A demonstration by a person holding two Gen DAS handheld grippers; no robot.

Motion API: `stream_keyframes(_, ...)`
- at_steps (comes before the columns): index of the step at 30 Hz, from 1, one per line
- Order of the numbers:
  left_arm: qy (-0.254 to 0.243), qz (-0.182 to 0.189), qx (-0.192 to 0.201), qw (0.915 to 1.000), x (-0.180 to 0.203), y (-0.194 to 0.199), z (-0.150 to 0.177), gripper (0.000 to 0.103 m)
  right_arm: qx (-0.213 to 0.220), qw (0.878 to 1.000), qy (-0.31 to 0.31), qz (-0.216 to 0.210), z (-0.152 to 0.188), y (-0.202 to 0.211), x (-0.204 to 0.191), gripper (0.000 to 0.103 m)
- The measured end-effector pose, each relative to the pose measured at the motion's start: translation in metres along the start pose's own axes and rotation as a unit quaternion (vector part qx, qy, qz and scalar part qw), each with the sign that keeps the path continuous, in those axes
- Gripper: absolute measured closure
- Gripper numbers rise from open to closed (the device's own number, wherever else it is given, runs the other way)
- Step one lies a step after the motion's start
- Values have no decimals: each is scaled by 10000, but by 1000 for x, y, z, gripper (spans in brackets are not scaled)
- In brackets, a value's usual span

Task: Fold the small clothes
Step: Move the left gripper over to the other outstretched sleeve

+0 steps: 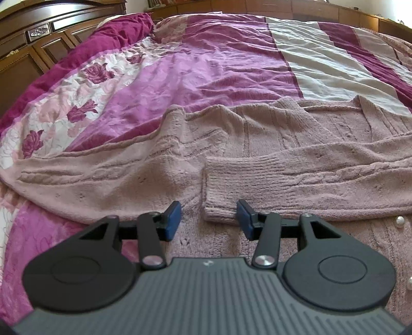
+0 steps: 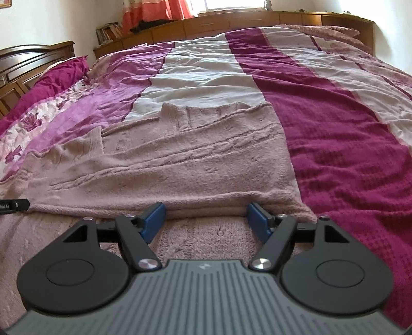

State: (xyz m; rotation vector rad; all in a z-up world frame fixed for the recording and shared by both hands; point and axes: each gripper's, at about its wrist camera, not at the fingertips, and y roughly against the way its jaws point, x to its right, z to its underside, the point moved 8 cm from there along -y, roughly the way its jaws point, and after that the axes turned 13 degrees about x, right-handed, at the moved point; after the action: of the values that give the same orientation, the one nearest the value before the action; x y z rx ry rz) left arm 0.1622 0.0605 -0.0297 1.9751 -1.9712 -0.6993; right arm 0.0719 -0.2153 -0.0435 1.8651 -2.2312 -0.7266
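Knitwear fills the near ground of both views: a dusty-pink cardigan [image 1: 257, 144] lies spread flat on the bed, right under and ahead of both grippers. The left gripper [image 1: 208, 219] hovers low over it with its jaws apart and nothing clamped — the ribbed cuff [image 1: 221, 180] of a sleeve folded across the body ends just ahead, its lower corner lying between the blue pads [image 1: 172, 219]. The right gripper [image 2: 206, 219] stands wider apart and grips nothing, with a folded edge [image 2: 206, 203] of the cardigan running just beyond its fingertips. The knit is thick and fuzzy, with raised cable patterns, and pearl-like buttons [image 1: 400, 220] show at the left view's right side. Beneath it a rumpled bedspread [image 2: 347, 128] runs in broad stripes — magenta, white, deep crimson, with a rose-printed band [image 1: 77, 103] along one side. Dark carved wood [image 1: 38, 38] stands at the bed's left, a lighter wooden ledge [image 2: 231, 23] behind, and orange curtains [image 2: 154, 10] by a bright window.
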Motion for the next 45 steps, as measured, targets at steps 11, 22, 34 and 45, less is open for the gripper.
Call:
stream_keyframes(11,14,54,-17,10000,-2,20,-5,35,15,9995,-302,-101,-13,14,-6,23)
stream_keyframes(22,267,-193,-41,9994,-45,47,-7,35,140,9979,-439,-465,-30,49,-26,22)
stream_keyframes(34,591,-953,-96,9937,-132,50,-3,35,-260,9964,-416,-691,-9,55,-50,22)
stream_keyframes(45,1401,-1293,-126,9816,-190,30,10,35,-469,9968,-296,-582,6,52,-53,22)
